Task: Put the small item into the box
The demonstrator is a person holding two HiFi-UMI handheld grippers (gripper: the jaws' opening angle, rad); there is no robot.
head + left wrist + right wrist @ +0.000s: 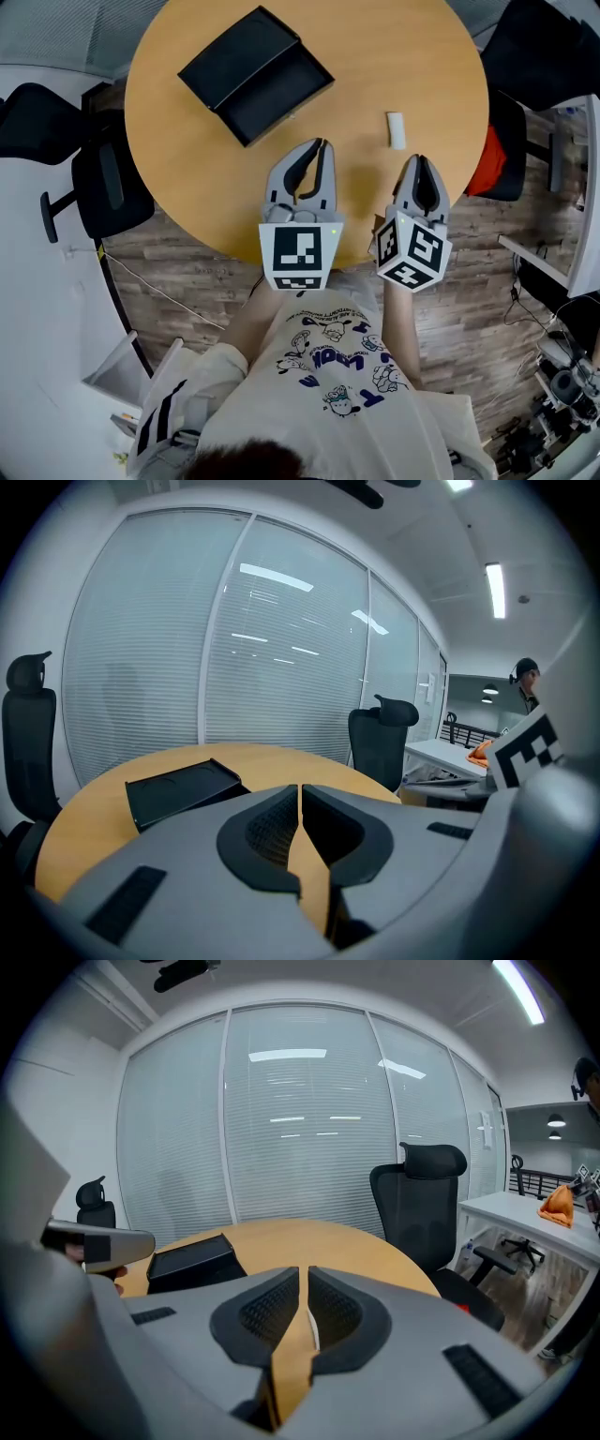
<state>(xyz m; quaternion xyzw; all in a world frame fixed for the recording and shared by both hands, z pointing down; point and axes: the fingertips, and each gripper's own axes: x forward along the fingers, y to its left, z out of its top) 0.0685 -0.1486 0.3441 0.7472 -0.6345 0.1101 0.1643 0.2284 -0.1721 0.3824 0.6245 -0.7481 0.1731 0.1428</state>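
Both my tongs clenched, empty: left gripper (324,143), right gripper (418,159). White small item (396,129) lies just ahead of right. Black box (255,75) is beyond left.

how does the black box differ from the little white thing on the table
The black box is dark and far larger; the white item is pale and slim. The box lies open in two halves, at the left; the item lies right, ahead of the right gripper. Both rest on the round table, untouched.
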